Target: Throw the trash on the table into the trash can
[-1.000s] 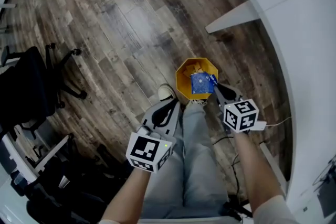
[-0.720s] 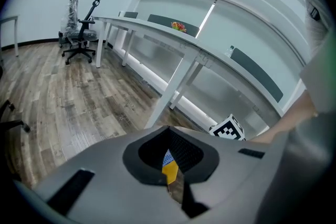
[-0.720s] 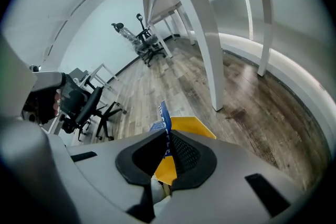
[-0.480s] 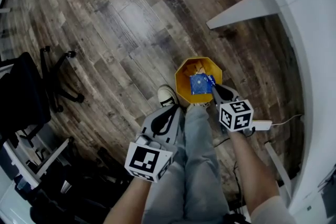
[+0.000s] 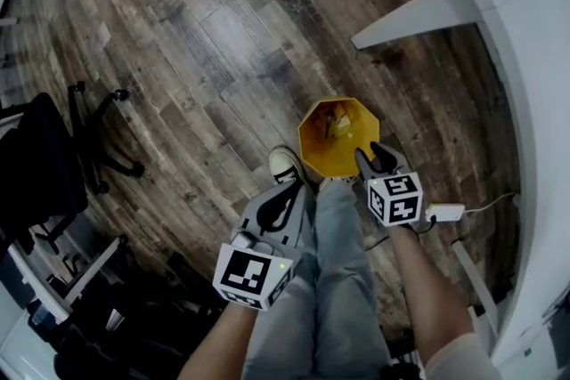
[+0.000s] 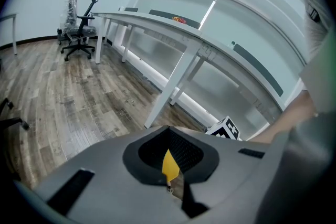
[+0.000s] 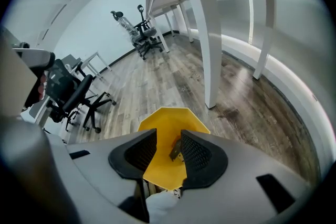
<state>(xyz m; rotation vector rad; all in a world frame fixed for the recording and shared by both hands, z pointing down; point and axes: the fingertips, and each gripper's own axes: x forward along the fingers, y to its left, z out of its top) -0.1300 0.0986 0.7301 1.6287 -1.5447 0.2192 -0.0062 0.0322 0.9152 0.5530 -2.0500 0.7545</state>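
The right claw (image 5: pixel 378 157) is standing open, its jaws having just been opening, and the blue packet it was gripping is gone from between them. The yellow octagonal plastic trash can (image 5: pixel 312 142) is sitting at its eleven o'clock, with scraps (image 5: pixel 337 122) lying inside. The left claw (image 5: pixel 287 194) is staying closed on nothing.

The wood-plank floor (image 5: pixel 205 31) bears an upright yellow trash can (image 5: pixel 337 136), a white shoe (image 5: pixel 285 163) just beside it. A black office chair (image 5: pixel 53 165) stands well apart, toward the floor's left.

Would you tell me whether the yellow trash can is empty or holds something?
Holds something: the yellow trash can stands upright, and light scraps lie at its bottom in the head view.
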